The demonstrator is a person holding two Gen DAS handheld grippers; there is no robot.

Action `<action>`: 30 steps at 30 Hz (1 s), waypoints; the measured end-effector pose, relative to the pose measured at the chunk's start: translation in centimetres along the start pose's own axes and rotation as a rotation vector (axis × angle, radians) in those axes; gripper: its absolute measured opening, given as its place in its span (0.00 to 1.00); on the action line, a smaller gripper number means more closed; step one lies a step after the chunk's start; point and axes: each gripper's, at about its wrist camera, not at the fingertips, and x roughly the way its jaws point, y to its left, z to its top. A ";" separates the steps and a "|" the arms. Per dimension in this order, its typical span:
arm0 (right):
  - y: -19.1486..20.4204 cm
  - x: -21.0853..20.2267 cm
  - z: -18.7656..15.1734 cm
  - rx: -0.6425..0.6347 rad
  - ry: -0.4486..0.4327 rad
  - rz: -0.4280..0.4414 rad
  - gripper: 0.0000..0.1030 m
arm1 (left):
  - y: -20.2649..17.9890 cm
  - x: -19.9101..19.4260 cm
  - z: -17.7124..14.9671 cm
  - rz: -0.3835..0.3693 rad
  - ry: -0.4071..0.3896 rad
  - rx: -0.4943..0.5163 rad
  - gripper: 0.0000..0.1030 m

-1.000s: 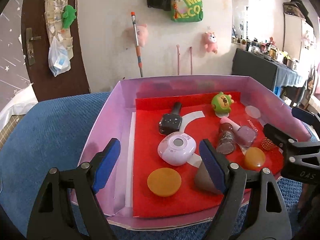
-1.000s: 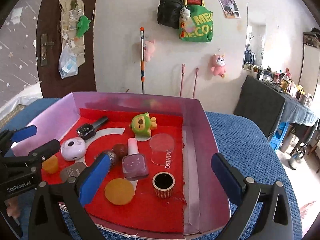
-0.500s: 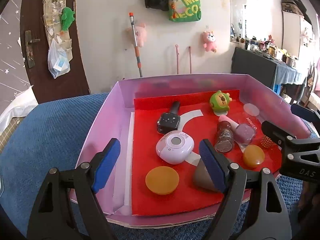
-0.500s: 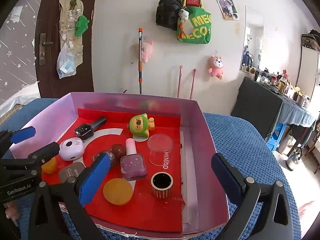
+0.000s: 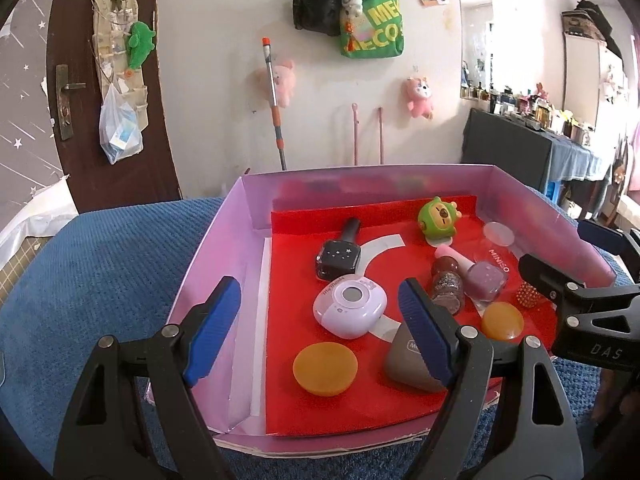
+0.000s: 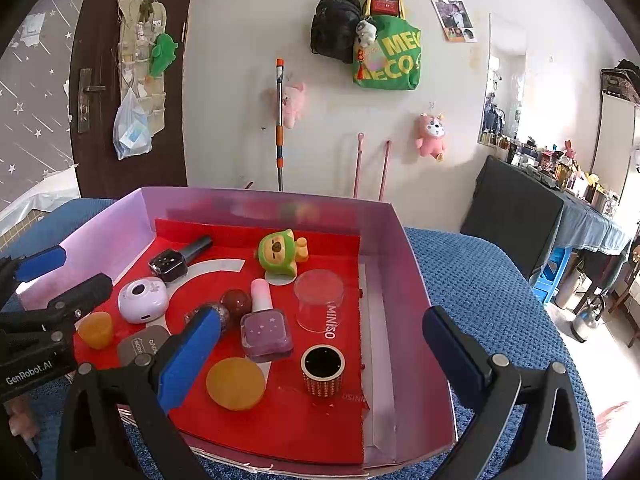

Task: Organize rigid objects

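A pink box with a red liner holds several small objects: a white round device, a black nail polish bottle, a green toy, a purple polish bottle, a glitter bottle, two orange discs, a grey wedge, a clear cup and a studded cup. My left gripper is open and empty over the box's near left part. My right gripper is open and empty over the near right part.
The box sits on a blue textured cloth. A dark door and a wall with hanging bags and plush toys stand behind. A black-covered table stands at the right.
Both grippers have drawn back slightly and tilted up; the box sits a little lower and farther in both views. Nothing in the box has moved.
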 end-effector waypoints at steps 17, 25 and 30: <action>0.3 -0.3 0.1 -0.010 -0.008 -0.001 1.00 | 0.1 0.1 0.1 0.001 0.006 -0.005 0.78; 0.4 -0.2 0.0 -0.011 -0.006 -0.001 1.00 | 0.1 0.1 0.1 0.000 0.006 -0.005 0.79; 0.5 -0.1 0.0 -0.010 -0.005 -0.001 1.00 | 0.1 0.1 0.1 0.001 0.006 -0.006 0.78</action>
